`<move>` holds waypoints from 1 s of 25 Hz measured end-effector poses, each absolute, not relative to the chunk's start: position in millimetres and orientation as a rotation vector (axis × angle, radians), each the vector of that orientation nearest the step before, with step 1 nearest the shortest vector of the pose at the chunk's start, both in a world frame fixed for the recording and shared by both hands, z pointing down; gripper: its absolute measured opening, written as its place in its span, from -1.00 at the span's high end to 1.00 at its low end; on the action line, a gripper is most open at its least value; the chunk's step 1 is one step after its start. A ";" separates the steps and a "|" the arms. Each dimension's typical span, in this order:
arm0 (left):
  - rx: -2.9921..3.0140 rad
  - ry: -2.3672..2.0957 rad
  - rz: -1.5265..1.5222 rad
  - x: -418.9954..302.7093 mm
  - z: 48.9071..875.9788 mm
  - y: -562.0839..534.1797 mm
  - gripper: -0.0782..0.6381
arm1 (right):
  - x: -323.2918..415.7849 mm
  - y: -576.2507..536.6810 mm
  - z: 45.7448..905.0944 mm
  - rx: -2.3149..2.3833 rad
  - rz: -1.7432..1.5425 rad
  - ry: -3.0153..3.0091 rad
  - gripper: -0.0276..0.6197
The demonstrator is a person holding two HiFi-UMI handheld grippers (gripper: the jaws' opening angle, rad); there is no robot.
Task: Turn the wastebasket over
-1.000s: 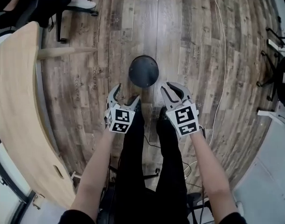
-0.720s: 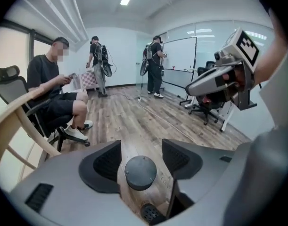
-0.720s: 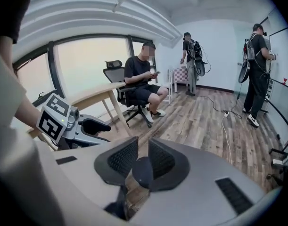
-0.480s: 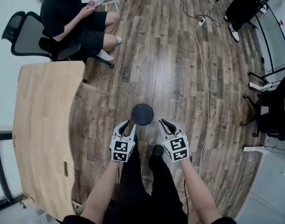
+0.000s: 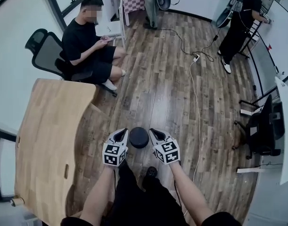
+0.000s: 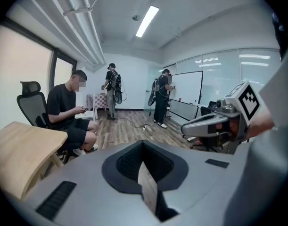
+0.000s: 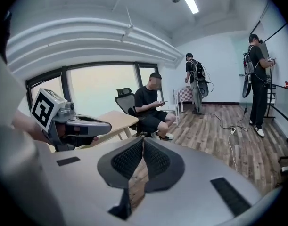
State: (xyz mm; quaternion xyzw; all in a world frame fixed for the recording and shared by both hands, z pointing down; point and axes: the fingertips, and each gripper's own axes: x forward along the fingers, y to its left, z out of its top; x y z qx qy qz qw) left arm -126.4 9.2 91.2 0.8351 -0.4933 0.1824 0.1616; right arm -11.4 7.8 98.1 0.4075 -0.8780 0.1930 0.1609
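Down on the plank floor (image 5: 172, 79), beside the pale wooden table (image 5: 45, 126), the dark round wastebasket (image 5: 139, 137) stands between my two grippers. Its top looks like a closed disc, so I judge it already turned over. My left gripper (image 5: 121, 133) and right gripper (image 5: 154, 133) have just been closing and are pressed together on nothing, clear of the basket; next I only check it sits steady.

The plank floor (image 5: 162, 88) carries wastebasket (image 5: 139, 138) and wooden table (image 5: 45, 140).
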 end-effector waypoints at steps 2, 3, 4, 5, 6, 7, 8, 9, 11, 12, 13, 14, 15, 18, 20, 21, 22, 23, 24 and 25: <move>2.402 -1.391 0.492 -120.8 69.2 9.9 0.73 | -15.7 3.8 77.0 1.138 0.549 -2.552 0.81; 2.413 -1.385 0.475 -117.9 58.8 9.3 0.73 | -17.3 0.7 66.5 1.126 0.540 -2.571 0.81; 2.423 -1.381 0.455 -115.6 48.8 8.3 0.73 | -19.1 -3.0 56.1 1.115 0.527 -2.588 0.81; 2.431 -1.374 0.434 -114.0 39.4 7.7 0.73 | -21.2 -6.5 45.9 1.107 0.514 -2.603 0.81; 2.437 -1.365 0.415 -113.0 30.7 7.9 0.73 | -23.6 -9.0 35.8 1.102 0.503 -2.617 0.82; 2.443 -1.356 0.400 -112.5 22.3 8.3 0.73 | -26.0 -11.0 25.3 1.098 0.491 -2.633 0.82; 2.449 -1.351 0.386 -112.2 13.6 8.1 0.73 | -28.0 -13.1 14.1 1.094 0.478 -2.650 0.82; 2.455 -1.348 0.372 -111.6 4.8 7.4 0.73 | -29.1 -15.2 2.7 1.091 0.463 -2.668 0.81; 2.460 -1.340 0.337 -108.8 -12.3 6.2 0.73 | -28.9 -17.2 -18.1 1.082 0.439 -2.700 0.81; 2.460 -1.331 0.317 -107.0 -20.6 6.3 0.73 | -28.4 -16.8 -26.8 1.077 0.431 -2.714 0.82; 2.460 -1.323 0.295 -105.5 -28.9 6.9 0.73 | -28.1 -15.5 -34.5 1.071 0.423 -2.727 0.82; 2.461 -1.318 0.272 -104.7 -37.4 7.8 0.74 | -28.1 -13.5 -41.3 1.065 0.413 -2.738 0.82; 2.462 -1.318 0.246 -104.6 -45.4 8.8 0.74 | -28.1 -11.3 -47.2 1.058 0.403 -2.747 0.82; 2.459 -1.308 0.167 -105.8 -64.5 11.2 0.74 | -27.7 -6.9 -60.6 1.045 0.388 -2.774 0.82; 2.461 -1.288 0.139 -103.9 -70.8 13.3 0.74 | -24.8 -5.2 -65.7 1.048 0.392 -2.785 0.82; 2.465 -1.281 0.139 -102.6 -72.4 14.1 0.73 | -22.9 -4.7 -67.7 1.051 0.393 -2.789 0.82; 2.469 -1.278 0.146 -101.8 -73.3 14.7 0.74 | -21.5 -4.0 -69.3 1.053 0.394 -2.790 0.82; 2.471 -1.278 0.152 -101.6 -73.6 15.4 0.73 | -20.6 -2.9 -70.1 1.054 0.393 -2.790 0.82; 2.470 -1.278 0.154 -101.8 -73.6 16.1 0.74 | -20.0 -1.7 -70.4 1.055 0.392 -2.788 0.82; 2.468 -1.277 0.150 -102.0 -73.8 16.5 0.74 | -19.5 -0.7 -70.4 1.057 0.388 -2.785 0.82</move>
